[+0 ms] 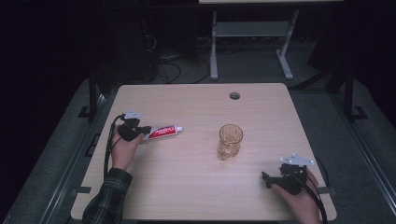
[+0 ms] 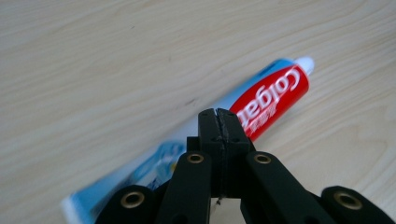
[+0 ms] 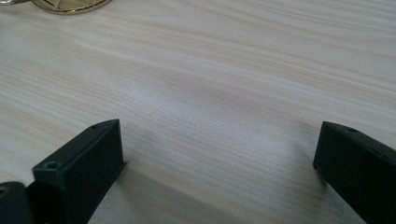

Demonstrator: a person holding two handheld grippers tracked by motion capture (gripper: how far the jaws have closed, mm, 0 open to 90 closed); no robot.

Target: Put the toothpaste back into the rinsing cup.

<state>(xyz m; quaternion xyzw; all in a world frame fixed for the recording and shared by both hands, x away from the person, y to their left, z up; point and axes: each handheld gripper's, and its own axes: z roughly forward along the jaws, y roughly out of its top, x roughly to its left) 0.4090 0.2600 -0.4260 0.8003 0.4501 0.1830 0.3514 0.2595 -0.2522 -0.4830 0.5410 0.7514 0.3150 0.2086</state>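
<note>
A red, white and blue toothpaste tube (image 1: 164, 131) lies on the wooden table (image 1: 187, 186) at the left, its white cap pointing right. My left gripper (image 1: 145, 131) is at the tube's flat end. In the left gripper view its jaws (image 2: 218, 114) are pressed together with nothing between them, and the tube (image 2: 273, 95) runs on the table behind them. An amber patterned glass (image 1: 230, 141) stands upright near the middle. My right gripper (image 1: 265, 178) rests near the front right corner, pointing left, jaws wide apart (image 3: 217, 135) over bare wood. The glass base (image 3: 70, 4) is at that view's top left.
A round cable hole (image 1: 234, 96) sits near the table's far edge. Beyond the table stand a white desk frame (image 1: 252, 32) and loose cables on a dark floor. Bare wood lies between the glass and both grippers.
</note>
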